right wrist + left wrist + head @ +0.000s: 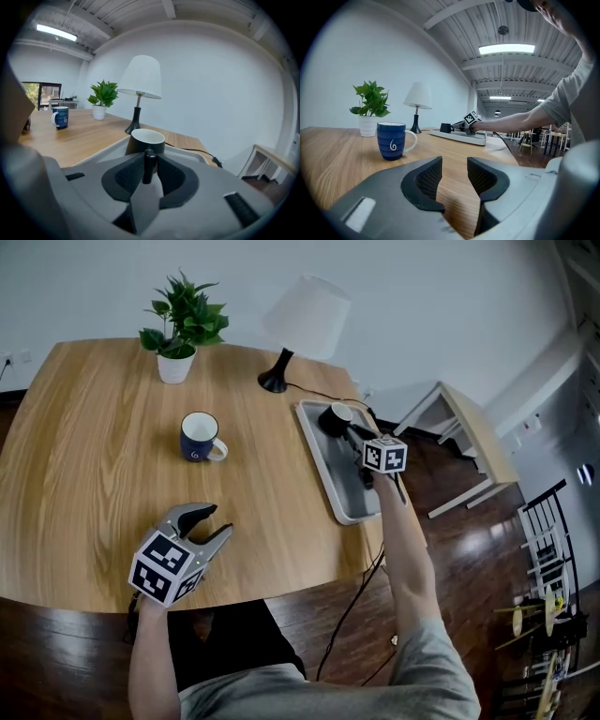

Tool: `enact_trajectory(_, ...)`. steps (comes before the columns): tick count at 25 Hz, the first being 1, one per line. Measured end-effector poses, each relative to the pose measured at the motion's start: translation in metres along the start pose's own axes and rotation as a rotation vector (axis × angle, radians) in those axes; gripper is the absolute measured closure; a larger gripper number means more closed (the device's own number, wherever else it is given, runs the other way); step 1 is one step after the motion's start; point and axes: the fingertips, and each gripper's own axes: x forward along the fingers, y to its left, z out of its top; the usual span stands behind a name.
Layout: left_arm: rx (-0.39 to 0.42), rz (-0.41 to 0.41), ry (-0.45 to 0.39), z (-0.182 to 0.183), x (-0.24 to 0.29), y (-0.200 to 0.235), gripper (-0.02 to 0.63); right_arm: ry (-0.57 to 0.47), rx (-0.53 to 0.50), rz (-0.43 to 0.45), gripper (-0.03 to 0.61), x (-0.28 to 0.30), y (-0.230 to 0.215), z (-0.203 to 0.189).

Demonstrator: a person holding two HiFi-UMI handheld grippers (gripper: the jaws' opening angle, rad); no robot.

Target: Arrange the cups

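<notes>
A black cup (pixel 335 418) (pixel 146 140) with a white inside stands at the far end of the grey tray (pixel 328 484) (pixel 105 151) on the table's right edge. My right gripper (pixel 354 435) (pixel 150 171) reaches over the tray, and its pads close on the cup's thin black handle (pixel 149 164). A dark blue cup (pixel 199 437) (pixel 391 140) with a white handle stands alone near the middle of the wooden table. My left gripper (pixel 217 519) (pixel 453 176) hovers over the table's front edge, well short of the blue cup, open with nothing between its fingers.
A white-shaded lamp (pixel 305 320) (pixel 139 79) on a black foot stands behind the tray, its cable running off the table's right side. A potted green plant (pixel 183 324) (pixel 370 105) sits at the back. A small side table (pixel 473 432) stands on the floor to the right.
</notes>
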Motion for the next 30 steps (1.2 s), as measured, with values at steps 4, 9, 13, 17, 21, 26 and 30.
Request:
enact_trajectory(4,0.0,0.001,-0.004,0.001,0.0,0.0,0.434,0.028,0.008,-0.081,0.38,-0.014,-0.009,-0.003)
enact_trajectory(9,-0.002,0.01,-0.002,0.002,0.0,0.0,0.434,-0.199,0.124,0.107,0.436,-0.063,0.069,0.057)
enact_trajectory(13,0.008,-0.001,-0.008,0.006,0.005,-0.001,0.434,-0.26,0.061,0.484,0.437,-0.103,0.23,0.069)
enact_trajectory(17,0.008,0.002,-0.017,0.004,0.003,0.001,0.434,-0.194,-0.095,0.597,0.436,-0.094,0.329,0.043)
enact_trajectory(21,0.007,0.004,-0.018,0.002,0.001,0.001,0.437,-0.161,-0.146,0.576,0.432,-0.067,0.356,0.032)
enact_trajectory(26,0.008,0.006,-0.022,0.003,0.0,0.001,0.445,-0.162,-0.152,0.501,0.387,-0.036,0.355,0.049)
enact_trajectory(30,0.009,0.006,-0.027,0.003,-0.001,0.0,0.449,-0.178,-0.166,0.491,0.385,-0.023,0.362,0.066)
